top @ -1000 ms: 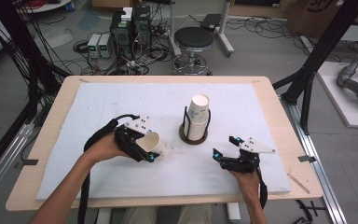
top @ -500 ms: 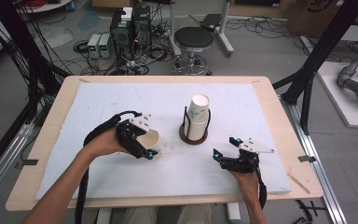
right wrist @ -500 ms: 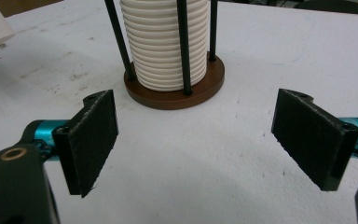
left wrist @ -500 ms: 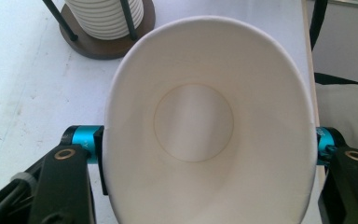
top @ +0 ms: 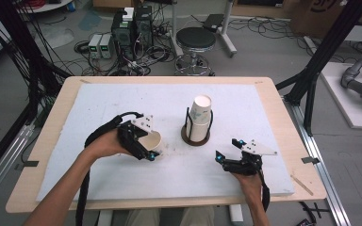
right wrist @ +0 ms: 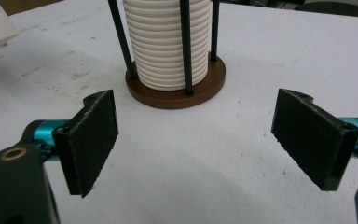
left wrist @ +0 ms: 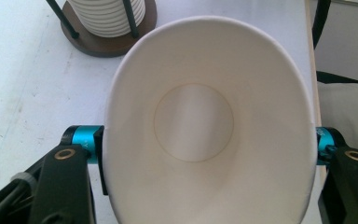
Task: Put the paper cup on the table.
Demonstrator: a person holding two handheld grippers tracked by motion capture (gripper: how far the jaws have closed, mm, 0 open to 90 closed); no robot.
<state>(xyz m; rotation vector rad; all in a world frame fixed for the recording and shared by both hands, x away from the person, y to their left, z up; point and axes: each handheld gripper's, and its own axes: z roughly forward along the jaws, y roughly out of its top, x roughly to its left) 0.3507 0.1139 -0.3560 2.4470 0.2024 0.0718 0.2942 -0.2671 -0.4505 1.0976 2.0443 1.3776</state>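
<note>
The left gripper (top: 143, 143) clenches a paper cup (top: 152, 140) toward the desk's front-left, its mouth squeezed oval; the cup stack (top: 199, 117) stands mid-desk, between it and the released right gripper (top: 231, 153).

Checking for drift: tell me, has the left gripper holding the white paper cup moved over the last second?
Yes. The left gripper with the white paper cup has edged right, toward the brown cup holder base.
</note>
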